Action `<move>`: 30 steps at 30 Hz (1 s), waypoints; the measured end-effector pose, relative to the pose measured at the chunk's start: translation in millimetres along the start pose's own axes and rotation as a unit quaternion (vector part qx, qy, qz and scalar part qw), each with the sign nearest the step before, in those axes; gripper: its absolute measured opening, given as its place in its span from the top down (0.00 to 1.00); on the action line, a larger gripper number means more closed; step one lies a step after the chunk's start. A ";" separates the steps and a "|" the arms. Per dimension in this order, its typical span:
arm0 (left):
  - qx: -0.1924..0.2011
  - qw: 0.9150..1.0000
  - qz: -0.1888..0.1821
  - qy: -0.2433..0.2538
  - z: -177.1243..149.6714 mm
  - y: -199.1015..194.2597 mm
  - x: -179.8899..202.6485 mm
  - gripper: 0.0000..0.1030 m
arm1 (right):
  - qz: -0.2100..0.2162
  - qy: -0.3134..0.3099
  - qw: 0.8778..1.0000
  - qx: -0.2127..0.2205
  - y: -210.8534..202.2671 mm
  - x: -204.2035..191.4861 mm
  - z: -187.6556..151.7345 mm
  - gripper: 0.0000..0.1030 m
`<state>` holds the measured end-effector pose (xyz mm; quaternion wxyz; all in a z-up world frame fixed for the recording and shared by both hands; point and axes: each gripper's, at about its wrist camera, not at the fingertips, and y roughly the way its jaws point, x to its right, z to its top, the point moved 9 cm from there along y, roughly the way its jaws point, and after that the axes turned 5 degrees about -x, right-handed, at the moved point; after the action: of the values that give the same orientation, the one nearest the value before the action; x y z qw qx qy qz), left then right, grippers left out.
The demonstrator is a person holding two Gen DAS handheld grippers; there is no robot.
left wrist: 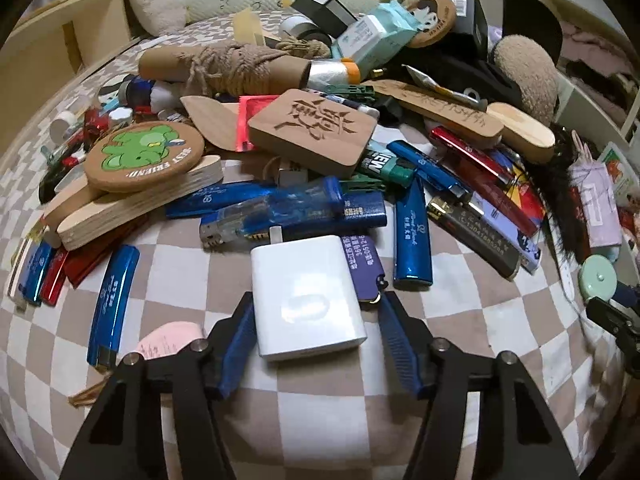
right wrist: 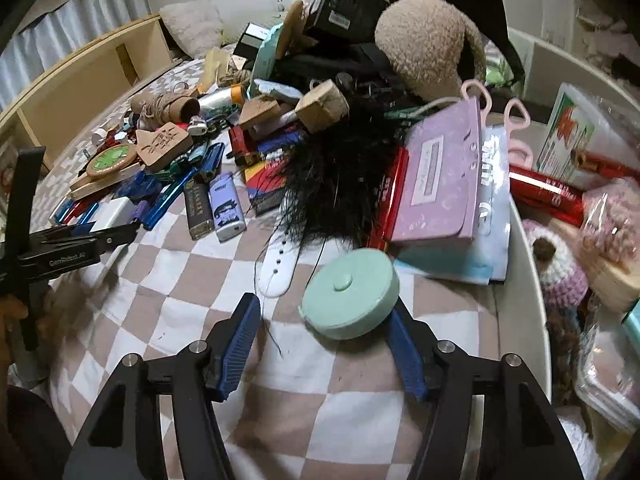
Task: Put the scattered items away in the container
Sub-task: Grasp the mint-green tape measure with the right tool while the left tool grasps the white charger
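A white charger block [left wrist: 306, 296] lies on the checked bedcover between the blue pads of my left gripper [left wrist: 316, 320]. The left pad touches its side, and a narrow gap shows at the right pad. My right gripper [right wrist: 324, 320] is open around a mint round tape measure [right wrist: 350, 292]. That disc rests against the right pad and stands well clear of the left one. A heap of lighters [left wrist: 412, 236], wooden plaques [left wrist: 316, 132] and boxes lies beyond. The white container [right wrist: 524, 264] stands at the right, with several things in it.
A black feather tuft [right wrist: 332, 184], a lilac case [right wrist: 440, 184] and a white watch strap [right wrist: 280, 264] lie near the tape measure. A wooden shelf [right wrist: 80, 80] runs along the far left. My left gripper [right wrist: 132, 228] shows at the left edge of the right wrist view.
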<state>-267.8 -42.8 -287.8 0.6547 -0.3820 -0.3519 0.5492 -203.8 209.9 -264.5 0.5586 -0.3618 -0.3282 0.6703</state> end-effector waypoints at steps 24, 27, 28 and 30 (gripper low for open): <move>0.009 1.000 -0.008 0.026 -40.0 -30.5 35.4 0.51 | 0.048 -0.086 0.995 -0.013 -16.2 -42.9 -27.6 0.28; 0.012 1.000 -0.004 0.018 -36.6 -29.5 33.2 0.49 | 0.048 -0.061 0.997 0.001 -20.1 -30.7 -18.0 0.23; 0.011 1.000 -0.002 0.016 -35.9 -28.0 32.6 0.45 | 0.051 -0.052 0.997 0.005 -21.3 -26.3 -14.3 0.23; 0.010 1.000 0.000 0.015 -34.8 -25.8 32.4 0.43 | 0.069 -0.036 0.997 0.007 -20.4 -20.8 -6.6 0.23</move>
<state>-220.7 -17.5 -279.6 0.6639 -0.3839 -0.3367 0.5463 -185.4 192.9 -248.3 0.5019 -0.3552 -0.3173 0.7220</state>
